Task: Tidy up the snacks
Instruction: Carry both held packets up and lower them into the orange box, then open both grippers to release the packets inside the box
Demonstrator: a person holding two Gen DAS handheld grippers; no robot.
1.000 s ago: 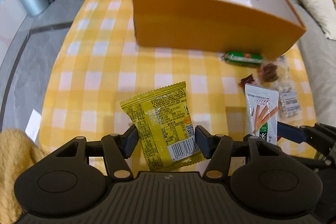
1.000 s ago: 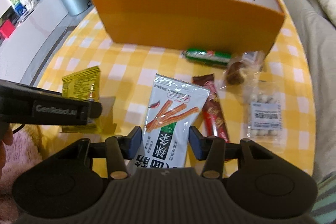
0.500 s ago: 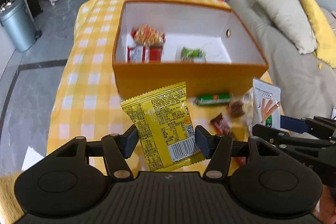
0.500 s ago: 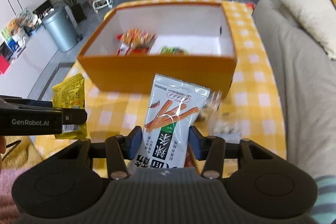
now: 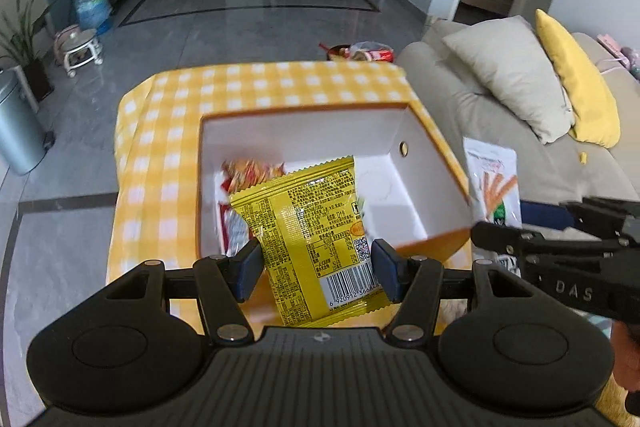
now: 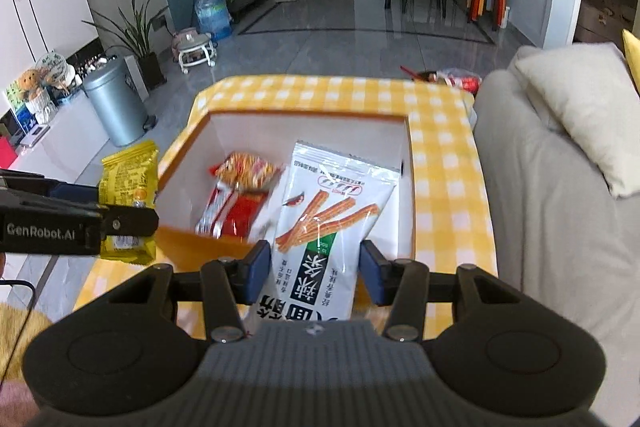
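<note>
My left gripper (image 5: 317, 265) is shut on a yellow snack packet (image 5: 312, 223), holding it upright above the near wall of the orange box (image 5: 280, 131), which is white inside. My right gripper (image 6: 314, 273) is shut on a white packet printed with orange sticks (image 6: 332, 211), also over the box's near side. Each view shows the other hand's load at its edge: the white packet (image 5: 494, 179) on the right, the yellow packet (image 6: 128, 183) on the left. Inside the box lie an orange-red packet (image 6: 246, 169) and a red-and-white packet (image 6: 228, 211).
The box stands on a yellow checked tablecloth (image 5: 168, 163). A grey sofa (image 6: 540, 187) with pillows runs along the right side. A metal bin (image 6: 114, 103) stands on the floor to the left. A red snack bag (image 5: 370, 53) shows beyond the table's far edge.
Both grippers have risen from table height with their packets and moved forward over the box. The loose snacks on the table in front of the box have dropped out of view.
</note>
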